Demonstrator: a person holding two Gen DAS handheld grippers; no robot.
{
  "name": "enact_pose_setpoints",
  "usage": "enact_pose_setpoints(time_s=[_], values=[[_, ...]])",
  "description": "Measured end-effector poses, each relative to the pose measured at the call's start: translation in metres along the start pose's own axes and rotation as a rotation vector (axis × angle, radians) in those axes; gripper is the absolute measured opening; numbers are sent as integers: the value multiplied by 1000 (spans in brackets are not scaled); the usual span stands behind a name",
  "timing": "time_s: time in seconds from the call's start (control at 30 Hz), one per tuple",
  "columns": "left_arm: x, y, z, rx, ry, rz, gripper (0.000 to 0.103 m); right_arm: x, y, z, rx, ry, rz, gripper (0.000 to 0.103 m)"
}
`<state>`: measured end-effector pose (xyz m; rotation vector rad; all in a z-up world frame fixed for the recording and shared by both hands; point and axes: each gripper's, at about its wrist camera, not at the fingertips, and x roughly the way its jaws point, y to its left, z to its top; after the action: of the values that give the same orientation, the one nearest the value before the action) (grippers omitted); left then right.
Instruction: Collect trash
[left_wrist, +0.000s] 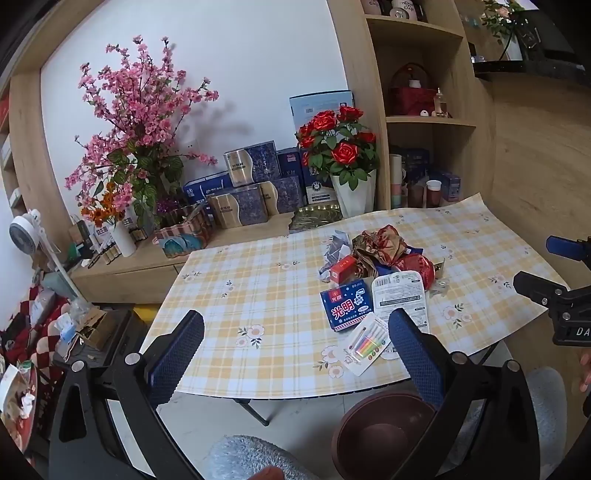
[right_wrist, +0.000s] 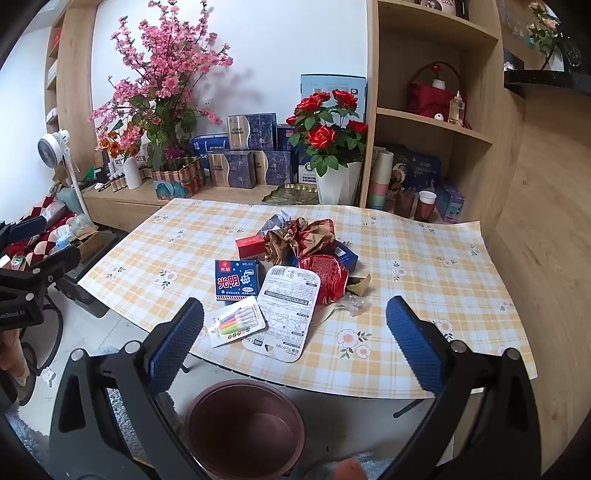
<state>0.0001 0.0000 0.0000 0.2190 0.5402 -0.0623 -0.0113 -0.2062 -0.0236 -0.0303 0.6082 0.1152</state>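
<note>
Both claws, my left gripper (left_wrist: 295, 347) and right gripper (right_wrist: 295, 334), gape wide, holding nothing; yellow-checked tablecloth (right_wrist: 424, 258) fills mid-frame; round brown plastic bin (right_wrist: 245, 424) sits bottom centre; crumpled wrapper pile (right_wrist: 306, 240) centre; I'd take the white printed card (right_wrist: 286, 314) by its near edge.

A table (right_wrist: 424, 258) under a yellow checked cloth with small flowers stands before a low wooden ledge (right_wrist: 122, 201). On the ledge a tall spray of pink blossoms (right_wrist: 166, 74) rises beside a white ribbed vase (right_wrist: 132, 172) with orange flowers, and a red rose plant (right_wrist: 327, 125) sits in a white pot (right_wrist: 338, 186) at the cloth's far edge. Between them are stacked blue and gold boxes (right_wrist: 251, 147) and a scalloped tin (right_wrist: 177, 181). At the right, wooden shelves (right_wrist: 436, 125) hold a red basket (right_wrist: 432, 96), pastel cups (right_wrist: 380, 181) and a red paper cup (right_wrist: 425, 205). At the left stands a white fan (right_wrist: 51, 146).
</note>
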Motion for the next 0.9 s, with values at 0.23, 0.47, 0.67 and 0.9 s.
enact_pose_setpoints(time_s=[0.23, 0.47, 0.67, 0.9], values=[[0, 0, 0, -3, -1, 2, 98, 1, 0, 0, 1, 1, -5, 97], [-1, 4, -2, -6, -1, 4, 98, 1, -1, 0, 0, 3, -8, 97], [-2, 8, -4, -7, -3, 2, 98, 1, -1, 0, 0, 2, -10, 97], [-2, 8, -4, -7, -1, 2, 98, 0, -5, -1, 3, 4, -9, 97]])
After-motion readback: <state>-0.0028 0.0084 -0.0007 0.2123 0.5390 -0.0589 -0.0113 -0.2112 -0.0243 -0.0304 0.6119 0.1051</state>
